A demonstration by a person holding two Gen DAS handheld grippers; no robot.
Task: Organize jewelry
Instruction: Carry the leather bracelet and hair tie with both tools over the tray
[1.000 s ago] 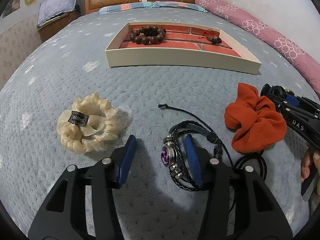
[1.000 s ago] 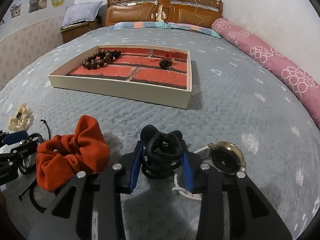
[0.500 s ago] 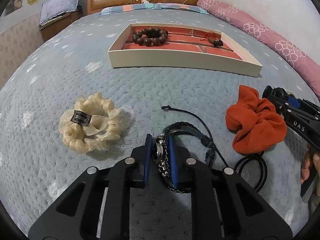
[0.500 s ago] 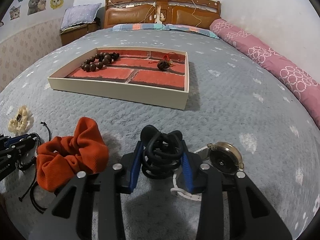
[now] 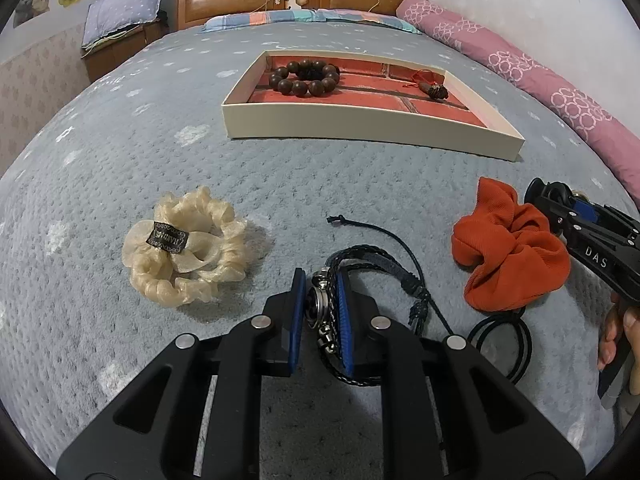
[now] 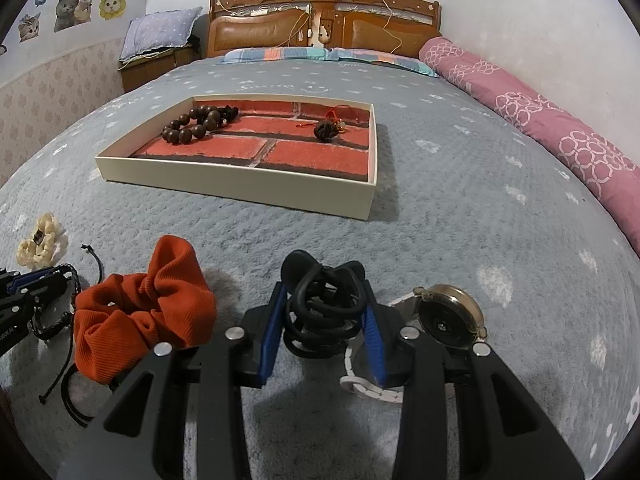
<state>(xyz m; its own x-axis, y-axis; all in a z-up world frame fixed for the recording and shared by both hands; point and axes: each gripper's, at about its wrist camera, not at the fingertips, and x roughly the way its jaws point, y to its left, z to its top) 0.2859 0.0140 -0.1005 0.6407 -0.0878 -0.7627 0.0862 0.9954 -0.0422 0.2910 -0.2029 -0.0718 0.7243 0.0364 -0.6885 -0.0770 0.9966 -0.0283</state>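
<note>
Landmark: orange scrunchie (image 5: 510, 246). To its left, the left gripper (image 5: 320, 300) pinches the braided leather bracelet (image 5: 370, 260) (metal charm between the pads), resting on the grey bedspread (image 5: 120, 160). To its right, the right gripper (image 6: 324, 312) clamps black hair ties (image 6: 320, 304).

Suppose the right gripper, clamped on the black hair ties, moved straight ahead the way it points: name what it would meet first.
Likely the near wall of the tray. Only grey bedspread lies between the right gripper and it, though fisheye depth is uncertain.
</note>
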